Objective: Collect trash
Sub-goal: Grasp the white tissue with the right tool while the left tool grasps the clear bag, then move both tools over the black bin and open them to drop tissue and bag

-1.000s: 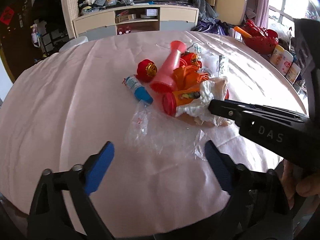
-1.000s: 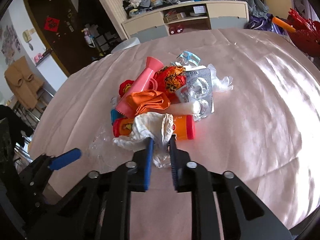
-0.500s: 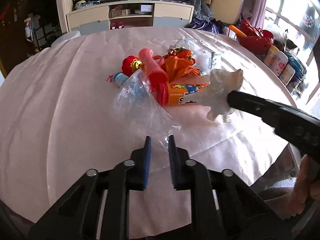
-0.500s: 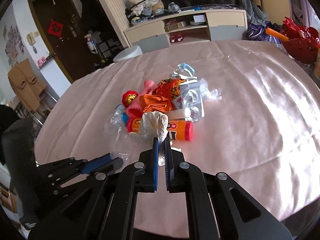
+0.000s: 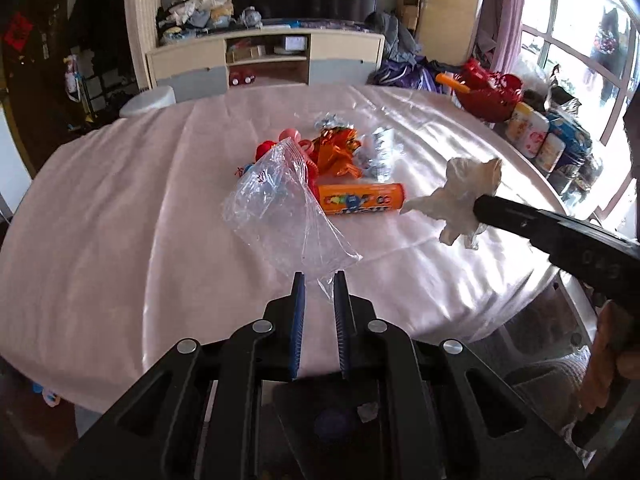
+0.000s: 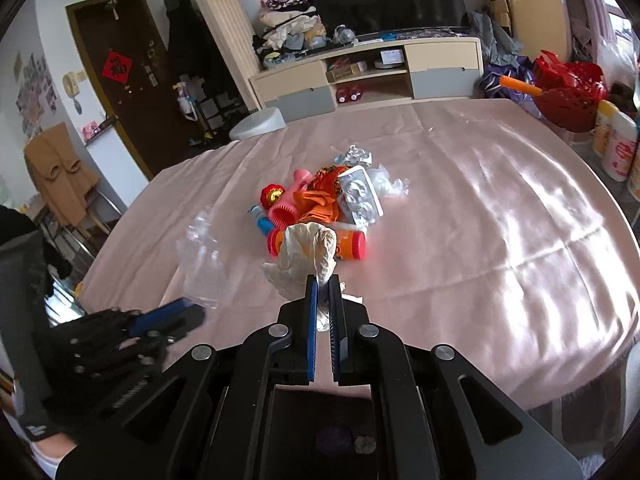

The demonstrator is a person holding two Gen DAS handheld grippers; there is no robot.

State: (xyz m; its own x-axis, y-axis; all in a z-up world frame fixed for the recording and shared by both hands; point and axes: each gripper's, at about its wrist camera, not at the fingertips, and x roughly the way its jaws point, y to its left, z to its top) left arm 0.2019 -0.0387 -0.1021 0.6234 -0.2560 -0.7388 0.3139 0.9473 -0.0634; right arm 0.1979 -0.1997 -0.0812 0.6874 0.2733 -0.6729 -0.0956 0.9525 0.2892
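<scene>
My left gripper (image 5: pixel 319 280) is shut on the corner of a clear plastic bag (image 5: pixel 280 208) and holds it up above the pink tablecloth (image 5: pixel 120 220). My right gripper (image 6: pixel 323 282) is shut on a crumpled white tissue (image 6: pixel 308 254), lifted off the table; it also shows in the left wrist view (image 5: pixel 468 200). A trash pile lies mid-table: an orange tube with red caps (image 5: pixel 360 199), a pink cup (image 6: pixel 286 204), a red ball (image 6: pixel 273 195), orange wrappers (image 5: pixel 336 150), a blister pack (image 6: pixel 360 196).
A red basket (image 5: pixel 488 96) and several bottles (image 5: pixel 536 140) stand at the table's right edge. A cream cabinet (image 5: pixel 264 60) and a white stool (image 5: pixel 148 100) are beyond the table. A dark door (image 6: pixel 124 80) is at far left.
My left gripper closed on the plastic bag and raised it. My right gripper lifted the tissue off the pile and pulled back to the right.
</scene>
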